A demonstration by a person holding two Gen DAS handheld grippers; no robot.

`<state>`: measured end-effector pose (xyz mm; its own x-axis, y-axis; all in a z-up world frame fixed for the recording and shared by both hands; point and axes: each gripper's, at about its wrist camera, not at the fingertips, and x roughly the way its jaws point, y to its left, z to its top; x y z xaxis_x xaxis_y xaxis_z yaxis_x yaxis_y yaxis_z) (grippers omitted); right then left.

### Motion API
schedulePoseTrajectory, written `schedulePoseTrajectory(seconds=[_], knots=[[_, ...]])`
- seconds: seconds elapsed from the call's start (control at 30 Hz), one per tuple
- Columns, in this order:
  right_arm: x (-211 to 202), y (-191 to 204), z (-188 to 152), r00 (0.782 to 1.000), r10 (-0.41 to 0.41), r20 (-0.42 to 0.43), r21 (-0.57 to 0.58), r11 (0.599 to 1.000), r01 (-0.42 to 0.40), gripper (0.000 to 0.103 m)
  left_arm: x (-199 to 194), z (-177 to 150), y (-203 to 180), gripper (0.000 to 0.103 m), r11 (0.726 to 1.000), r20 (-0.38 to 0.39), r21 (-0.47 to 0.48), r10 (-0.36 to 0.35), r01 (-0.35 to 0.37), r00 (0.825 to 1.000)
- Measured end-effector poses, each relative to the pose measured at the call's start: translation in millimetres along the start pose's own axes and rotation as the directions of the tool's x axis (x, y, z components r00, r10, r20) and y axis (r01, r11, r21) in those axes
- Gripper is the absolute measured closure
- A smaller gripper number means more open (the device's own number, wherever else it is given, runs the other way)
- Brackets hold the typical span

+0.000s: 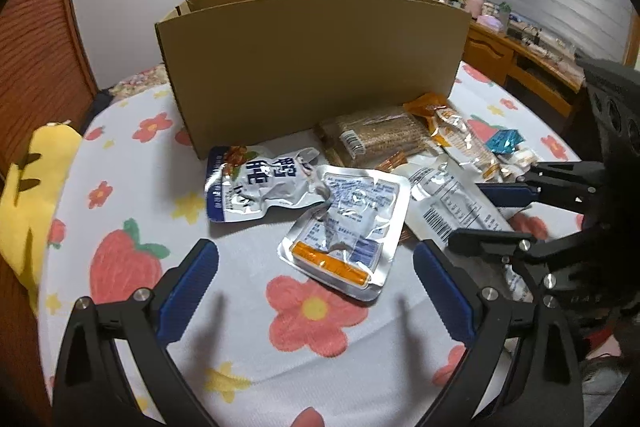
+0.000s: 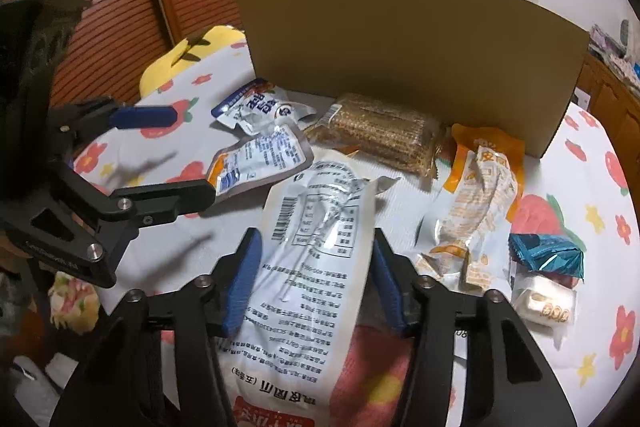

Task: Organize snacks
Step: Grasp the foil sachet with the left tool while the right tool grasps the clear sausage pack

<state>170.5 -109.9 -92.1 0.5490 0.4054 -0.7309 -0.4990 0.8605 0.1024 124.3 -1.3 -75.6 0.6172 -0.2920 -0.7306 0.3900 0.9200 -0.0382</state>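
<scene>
Snack packets lie on a flower-print cloth in front of a tall cardboard box (image 1: 312,67). My left gripper (image 1: 316,267) is open, its jaws wide on either side of a silver pouch with an orange stripe (image 1: 344,231). A blue and silver pouch (image 1: 256,187) lies behind that. My right gripper (image 2: 316,275) straddles a long white packet with a barcode (image 2: 316,251); its blue pads (image 2: 244,283) touch the packet's sides, and the packet rests on the cloth. The right gripper also shows in the left wrist view (image 1: 492,215). A brown wafer pack (image 2: 380,135) lies against the box.
An orange and white packet (image 2: 480,187), a teal wrapper (image 2: 548,251) and a small white sweet (image 2: 544,303) lie right of the white packet. A yellow plush (image 1: 28,195) sits at the table's left edge. A wooden desk with clutter (image 1: 532,47) stands at the back right.
</scene>
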Motion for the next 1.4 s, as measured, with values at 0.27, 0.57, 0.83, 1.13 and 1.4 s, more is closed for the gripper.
schedulePoseTrajectory(seconds=[0.27,0.57,0.83,1.13,1.4], knots=[[-10.2,-10.3,-0.8,0.999,0.028,0.026,0.039,0.999,-0.029,0.070,14.5,6.7,-1.8,0.020,0.998,-0.036,0.019,-0.051,0.051,0.998],[-12.4,-18.2,-2.6,0.998,0.052,0.033,0.066,0.996,-0.054,0.068,31.4,17.5,-9.8,0.020,0.994,-0.076,0.068,-0.082,0.087,0.994],[-16.5,-29.9,-5.9,0.995,0.086,0.041,0.109,0.990,-0.090,0.067,36.9,20.5,-6.7,0.018,0.985,-0.120,0.064,-0.152,0.161,0.981],[-18.2,-30.1,-6.3,0.995,0.085,0.044,0.114,0.989,-0.090,0.067,27.9,15.1,-4.9,0.036,0.981,-0.127,0.082,-0.165,0.176,0.978],[-17.9,-27.9,-6.2,0.997,0.064,0.046,0.098,0.993,-0.069,0.067,17.0,7.9,-7.1,0.042,0.984,-0.104,0.086,-0.145,0.154,0.984]])
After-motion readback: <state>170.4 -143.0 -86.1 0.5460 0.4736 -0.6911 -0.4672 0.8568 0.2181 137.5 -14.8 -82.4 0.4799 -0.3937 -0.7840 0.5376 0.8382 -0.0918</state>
